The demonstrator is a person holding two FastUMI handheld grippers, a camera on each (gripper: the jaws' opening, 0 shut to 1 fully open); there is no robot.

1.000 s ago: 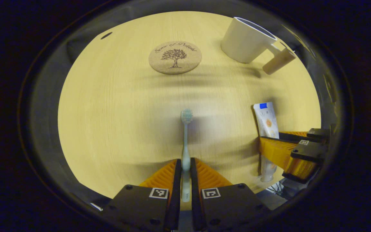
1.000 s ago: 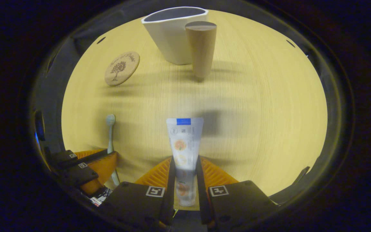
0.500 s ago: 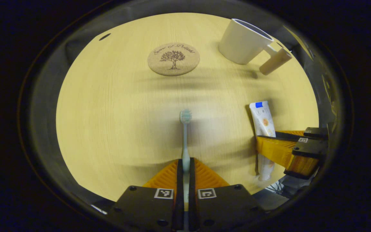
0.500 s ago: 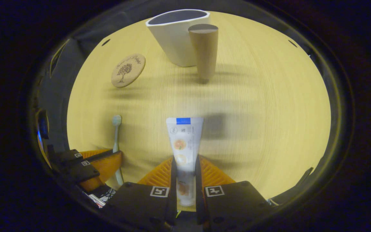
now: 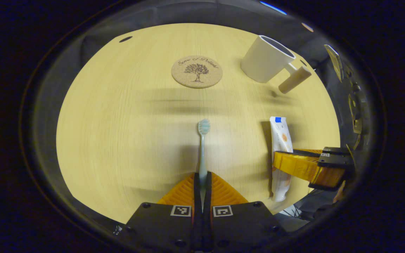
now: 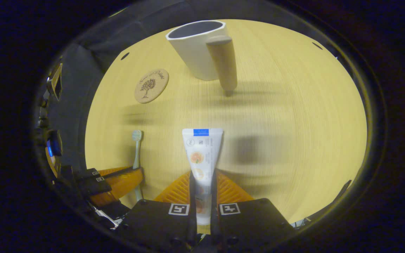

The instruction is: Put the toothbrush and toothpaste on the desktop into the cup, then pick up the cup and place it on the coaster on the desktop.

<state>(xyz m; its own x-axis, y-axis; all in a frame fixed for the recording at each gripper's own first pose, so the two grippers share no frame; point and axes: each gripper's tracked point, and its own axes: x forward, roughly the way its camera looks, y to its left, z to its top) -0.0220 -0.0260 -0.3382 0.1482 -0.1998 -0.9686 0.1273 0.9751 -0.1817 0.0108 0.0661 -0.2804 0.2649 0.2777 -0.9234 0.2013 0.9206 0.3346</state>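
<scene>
In the left gripper view, the left gripper (image 5: 202, 175) is clamping the toothbrush (image 5: 202, 147) by its handle, its fingers (image 5: 196, 182) drawn narrow with both pressing on the handle, and the bristled head is pointing forward over the desk (image 5: 118, 133). Off to the right in this view, the right gripper (image 5: 294, 163) is showing from the side, gripping the toothpaste (image 5: 280, 137) across the tube's middle. The cork coaster (image 5: 197, 71) is lying flat ahead with its tree print facing up, and the cup (image 5: 266, 59) is standing to the right of it, well apart from both grippers, its wooden handle (image 5: 294, 80) sticking out to the side.

The right gripper view is looking down into the cup's dark mouth (image 6: 195, 30), and I cannot tell what is lying inside. Here the tube is running forward between closed fingers (image 6: 192, 184), crimped end ahead, while the other gripper with the brush is sitting at the lower left.
</scene>
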